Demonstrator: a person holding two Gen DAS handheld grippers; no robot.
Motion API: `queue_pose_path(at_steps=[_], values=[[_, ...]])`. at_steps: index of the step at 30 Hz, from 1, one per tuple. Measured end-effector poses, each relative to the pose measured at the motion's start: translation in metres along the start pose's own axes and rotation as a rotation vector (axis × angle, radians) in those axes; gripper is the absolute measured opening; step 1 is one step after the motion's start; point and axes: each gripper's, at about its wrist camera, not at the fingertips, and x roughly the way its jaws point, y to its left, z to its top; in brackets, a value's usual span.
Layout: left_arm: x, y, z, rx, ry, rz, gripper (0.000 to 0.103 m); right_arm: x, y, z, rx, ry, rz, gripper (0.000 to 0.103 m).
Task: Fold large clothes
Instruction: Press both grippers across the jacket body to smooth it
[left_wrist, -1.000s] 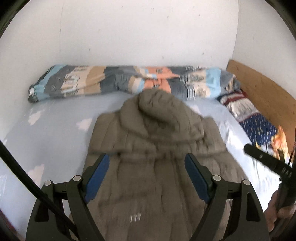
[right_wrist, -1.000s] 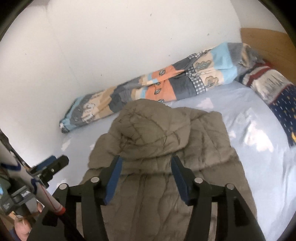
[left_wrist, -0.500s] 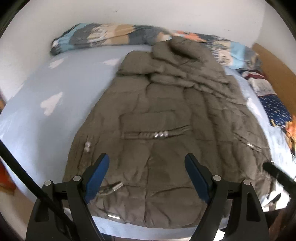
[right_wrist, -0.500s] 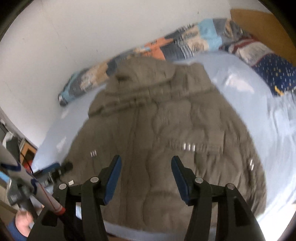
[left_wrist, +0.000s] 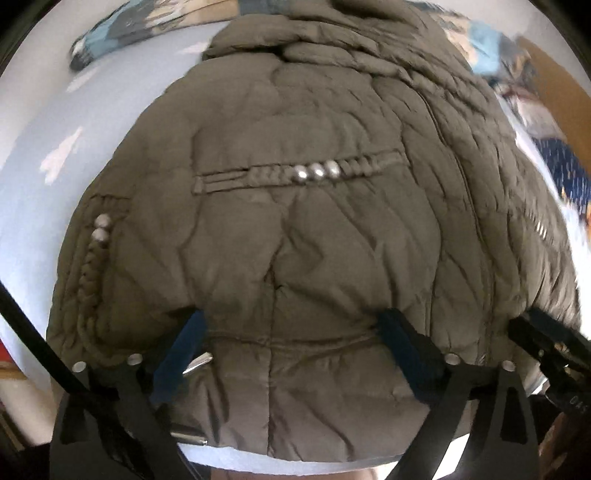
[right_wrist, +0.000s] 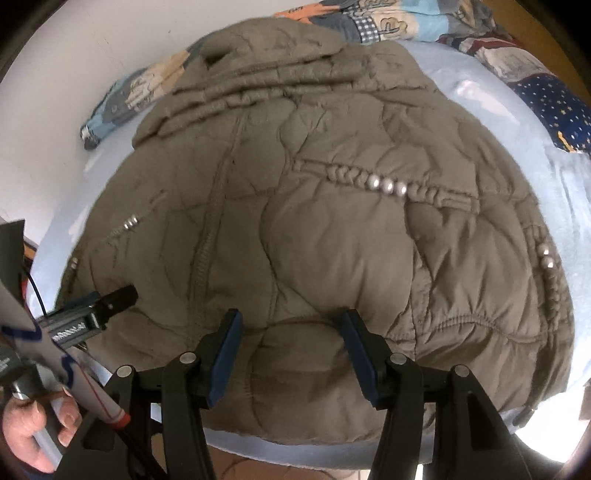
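A large olive-brown quilted hooded jacket (left_wrist: 303, 206) lies spread flat on a light blue bed, hood at the far end, hem at the near edge. It also fills the right wrist view (right_wrist: 325, 229). My left gripper (left_wrist: 291, 347) is open, its blue pads low over the hem on the jacket's left half. My right gripper (right_wrist: 291, 343) is open, over the hem on the right half. Neither holds fabric. The left tool (right_wrist: 96, 306) shows at left in the right wrist view; the right tool (left_wrist: 546, 347) shows at right in the left wrist view.
The light blue sheet (right_wrist: 517, 110) has white cloud prints. A rolled patchwork blanket (right_wrist: 388, 22) lies along the far wall. A dark blue starred pillow (right_wrist: 554, 107) is at the right, by a wooden headboard (left_wrist: 554, 74). The bed's near edge (right_wrist: 295, 454) is just below the hem.
Both grippers have dropped down and come in close to the jacket's near hem. The view tilted from the far wall onto the jacket. Both stay open.
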Motion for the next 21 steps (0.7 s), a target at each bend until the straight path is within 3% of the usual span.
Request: queue_pose_path(at_steps=[4,13,21], values=[[0.004,-0.009,-0.006,0.042,-0.026,0.049,0.103,0.01,0.011,-0.007,-0.078,-0.004,-0.047,0.077],[0.003,-0.016,-0.021,0.055,-0.075,0.076,0.103,0.018,0.024,-0.014,-0.142,-0.034,-0.151,0.08],[-0.003,-0.021,-0.03,0.07,-0.105,0.085,0.103,0.019,0.024,-0.013,-0.144,-0.05,-0.146,0.082]])
